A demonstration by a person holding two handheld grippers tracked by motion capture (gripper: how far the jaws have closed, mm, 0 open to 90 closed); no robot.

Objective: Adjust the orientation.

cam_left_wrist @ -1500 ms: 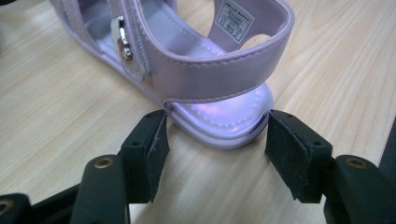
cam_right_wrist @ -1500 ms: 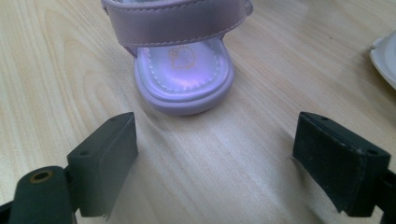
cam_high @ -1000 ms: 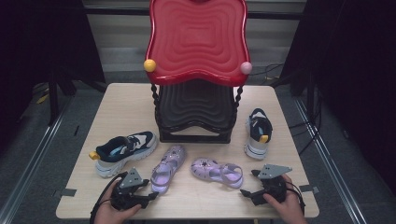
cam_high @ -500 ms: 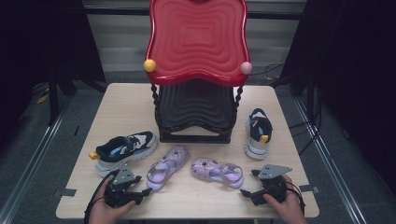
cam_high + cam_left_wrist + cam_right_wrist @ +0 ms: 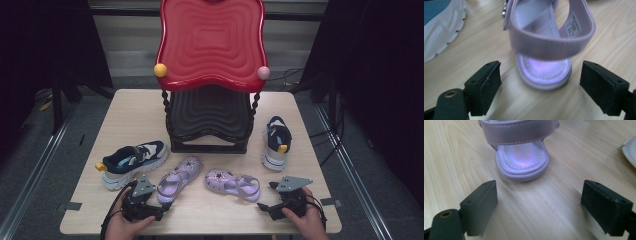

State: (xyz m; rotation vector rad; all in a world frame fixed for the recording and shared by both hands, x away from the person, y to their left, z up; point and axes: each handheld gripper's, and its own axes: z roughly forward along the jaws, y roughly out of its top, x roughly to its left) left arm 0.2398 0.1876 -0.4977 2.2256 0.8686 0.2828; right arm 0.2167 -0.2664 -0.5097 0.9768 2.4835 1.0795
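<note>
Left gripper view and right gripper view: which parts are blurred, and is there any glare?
Left gripper view: the sandal's strap is soft and blurred, while the jaws look sharper. Right gripper view: the sandal's insole shows a pale shine; the left jaw is slightly soft.

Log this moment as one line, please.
left tool: just opened, facing left sandal | right tool: open, facing right sandal

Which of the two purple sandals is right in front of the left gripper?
The left sandal, angled beside the blue sneaker; its heel faces the left gripper. The other sandal lies farther right.
</note>
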